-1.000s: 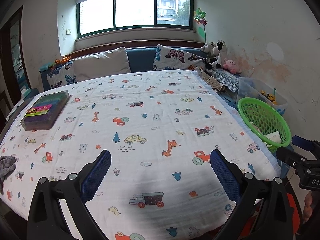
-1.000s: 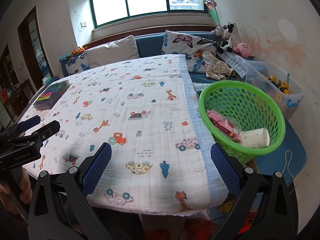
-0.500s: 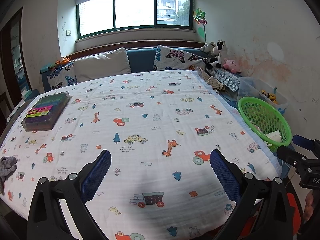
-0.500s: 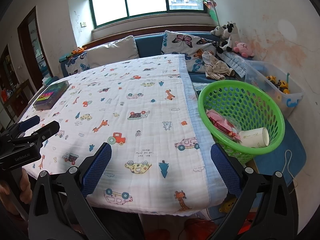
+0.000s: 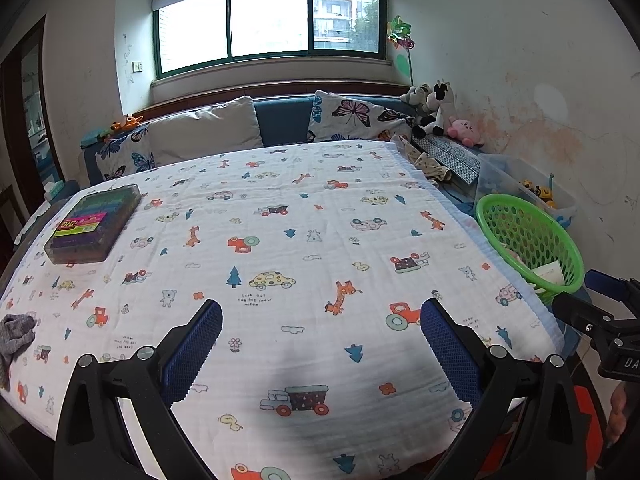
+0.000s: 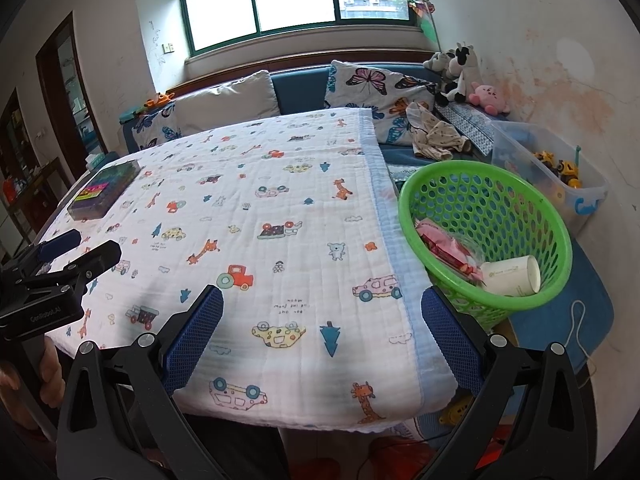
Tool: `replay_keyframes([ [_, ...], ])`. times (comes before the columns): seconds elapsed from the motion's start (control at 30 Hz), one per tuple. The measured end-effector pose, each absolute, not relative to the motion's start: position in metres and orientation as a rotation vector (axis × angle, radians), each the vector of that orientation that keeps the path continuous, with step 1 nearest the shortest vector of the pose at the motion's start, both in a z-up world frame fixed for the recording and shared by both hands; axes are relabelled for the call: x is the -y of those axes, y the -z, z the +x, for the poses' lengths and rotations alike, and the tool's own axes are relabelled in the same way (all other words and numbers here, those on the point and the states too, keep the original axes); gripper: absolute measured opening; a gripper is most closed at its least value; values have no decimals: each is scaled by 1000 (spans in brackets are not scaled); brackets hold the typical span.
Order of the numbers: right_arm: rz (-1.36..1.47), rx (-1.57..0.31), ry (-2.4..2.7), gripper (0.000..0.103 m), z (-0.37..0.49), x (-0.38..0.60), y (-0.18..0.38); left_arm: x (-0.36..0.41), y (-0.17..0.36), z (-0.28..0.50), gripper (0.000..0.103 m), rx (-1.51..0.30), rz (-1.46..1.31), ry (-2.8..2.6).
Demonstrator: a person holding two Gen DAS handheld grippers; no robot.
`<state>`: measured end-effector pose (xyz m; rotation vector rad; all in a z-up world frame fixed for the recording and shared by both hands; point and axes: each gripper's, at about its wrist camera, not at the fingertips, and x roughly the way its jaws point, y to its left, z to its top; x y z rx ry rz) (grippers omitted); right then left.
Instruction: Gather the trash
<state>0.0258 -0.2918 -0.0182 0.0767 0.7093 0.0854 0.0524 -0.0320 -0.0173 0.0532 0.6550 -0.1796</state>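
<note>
A green mesh basket (image 6: pixel 520 184) stands off the table's right edge; inside lie a white paper cup (image 6: pixel 512 275) and pink wrappers (image 6: pixel 444 246). The same basket (image 5: pixel 532 236) shows at the right in the left wrist view. My left gripper (image 5: pixel 320 342) hovers open over the near part of the cartoon-print cloth (image 5: pixel 280 240), holding nothing. My right gripper (image 6: pixel 322 336) is open too, above the table's near right corner, just left of the basket. A grey crumpled rag (image 5: pixel 14 332) lies at the cloth's left edge.
A dark box with colourful contents (image 5: pixel 94 224) sits at the table's far left. Behind are a blue sofa with cushions (image 5: pixel 204 134), plush toys (image 5: pixel 436 112), loose clothes (image 6: pixel 436 136) and a clear bin of toys (image 6: pixel 556 172) by the wall.
Both grippers have drifted slightly back from the table; the views are almost unchanged and both stay open.
</note>
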Motion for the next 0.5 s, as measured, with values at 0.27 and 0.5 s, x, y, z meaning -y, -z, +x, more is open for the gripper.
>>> replay_keyframes([
  [0.27,78,-709,-91,98,26,291,19,30,16,52,96,-649,59,182],
  [0.5,74,-709,-93,98,25,289,19,28,16,53,96,-649,58,182],
])
